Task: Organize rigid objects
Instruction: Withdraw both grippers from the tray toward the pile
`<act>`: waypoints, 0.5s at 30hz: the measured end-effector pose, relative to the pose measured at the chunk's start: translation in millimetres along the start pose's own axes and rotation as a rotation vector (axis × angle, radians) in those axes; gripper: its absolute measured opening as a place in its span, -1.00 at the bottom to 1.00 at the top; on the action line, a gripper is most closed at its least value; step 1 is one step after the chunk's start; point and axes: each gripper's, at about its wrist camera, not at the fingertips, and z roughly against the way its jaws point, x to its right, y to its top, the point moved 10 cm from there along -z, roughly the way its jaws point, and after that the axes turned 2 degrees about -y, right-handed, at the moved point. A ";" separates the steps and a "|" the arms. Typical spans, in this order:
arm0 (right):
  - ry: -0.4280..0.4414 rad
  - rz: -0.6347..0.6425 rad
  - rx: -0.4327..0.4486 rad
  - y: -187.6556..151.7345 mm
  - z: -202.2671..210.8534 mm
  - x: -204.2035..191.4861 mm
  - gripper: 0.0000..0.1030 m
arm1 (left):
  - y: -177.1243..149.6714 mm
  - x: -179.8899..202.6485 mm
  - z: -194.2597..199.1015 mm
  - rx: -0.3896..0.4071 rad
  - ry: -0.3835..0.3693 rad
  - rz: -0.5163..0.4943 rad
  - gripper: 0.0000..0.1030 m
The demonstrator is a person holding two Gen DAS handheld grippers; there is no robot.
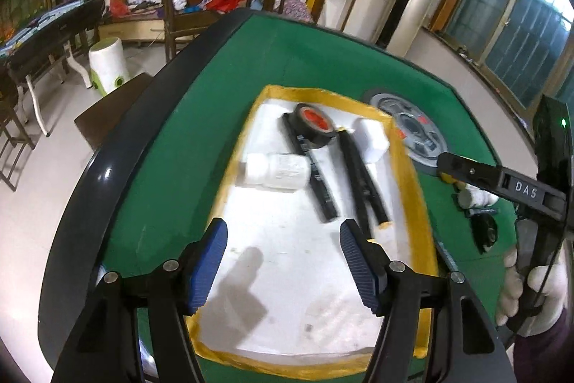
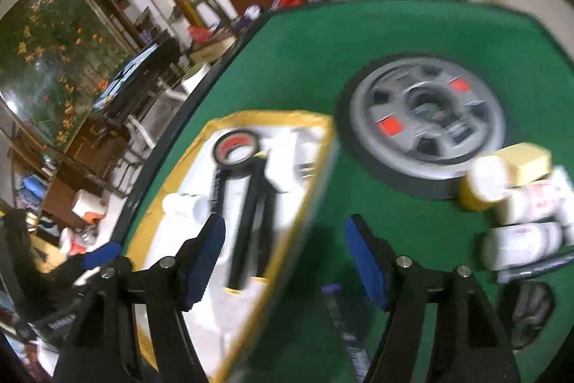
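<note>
A white foam tray with a yellow taped rim (image 1: 407, 167) (image 2: 312, 189) lies on the green table. In it are a black tape roll (image 1: 314, 128) (image 2: 235, 151), a white bottle (image 1: 276, 171) (image 2: 184, 205), a black marker (image 1: 323, 192) and a black hand grip with yellow ends (image 1: 362, 182) (image 2: 253, 221). My left gripper (image 1: 283, 232) hangs open over the tray's bare near half, with nothing between its jaws. My right gripper (image 2: 285, 228) is open and empty above the tray's right rim. To its right sit white bottles (image 2: 527, 239), a yellow bottle (image 2: 477, 189) and a yellow block (image 2: 523, 160).
A grey round hub (image 1: 412, 128) (image 2: 430, 131) is set into the green felt (image 1: 215, 96). A purple-capped pen (image 2: 344, 322) lies under my right gripper, and a black round object (image 2: 531, 311) sits at the right. A gloved hand (image 1: 538, 289) holds the right tool. Chairs and shelves stand behind.
</note>
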 end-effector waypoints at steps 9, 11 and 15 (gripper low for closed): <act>-0.405 0.166 0.530 6.3 118.1 58.7 1.00 | -11.3 94.7 9.7 0.003 -0.116 -0.138 0.33; -0.411 0.138 0.491 3.0 116.9 81.6 1.00 | -19.2 123.7 7.3 -0.016 -0.144 -0.177 0.33; -0.362 0.005 0.376 -17.5 98.5 135.2 1.00 | -41.9 175.4 -2.6 -0.062 -0.186 -0.251 0.33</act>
